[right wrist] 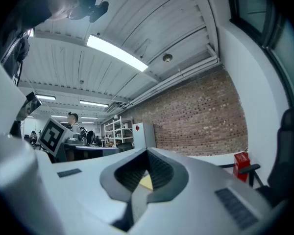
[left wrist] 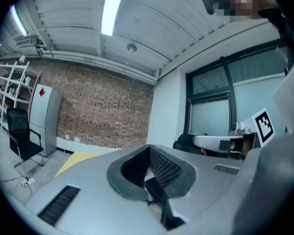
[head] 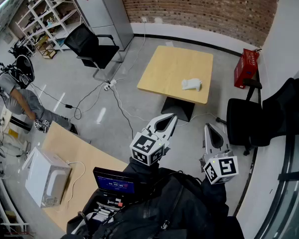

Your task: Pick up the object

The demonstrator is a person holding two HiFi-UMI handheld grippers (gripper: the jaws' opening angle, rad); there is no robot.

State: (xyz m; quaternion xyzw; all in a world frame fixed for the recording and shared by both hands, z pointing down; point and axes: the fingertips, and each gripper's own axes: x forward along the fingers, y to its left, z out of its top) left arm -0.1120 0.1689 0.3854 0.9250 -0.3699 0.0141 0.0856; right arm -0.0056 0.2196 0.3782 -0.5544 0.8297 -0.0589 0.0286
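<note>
A crumpled white object (head: 192,84) lies near the right edge of a light wooden table (head: 164,71) across the floor. Both grippers are held well short of that table, over the grey floor. My left gripper (head: 171,118) points toward the table with its jaws together and nothing between them. In the left gripper view the left gripper (left wrist: 149,149) shows its tips meeting, aimed at the brick wall. My right gripper (head: 209,128) is beside it, also shut and empty. In the right gripper view the right gripper (right wrist: 147,152) has its tips touching, with a sliver of the yellow table (right wrist: 146,181) behind them.
A black chair (head: 245,119) stands right of the table and a red box (head: 245,67) sits by the wall. Another black chair (head: 92,46) is at the far left. Cables (head: 107,91) cross the floor. A near table (head: 72,153) holds a white microwave (head: 46,177). A person (head: 12,96) bends at the left.
</note>
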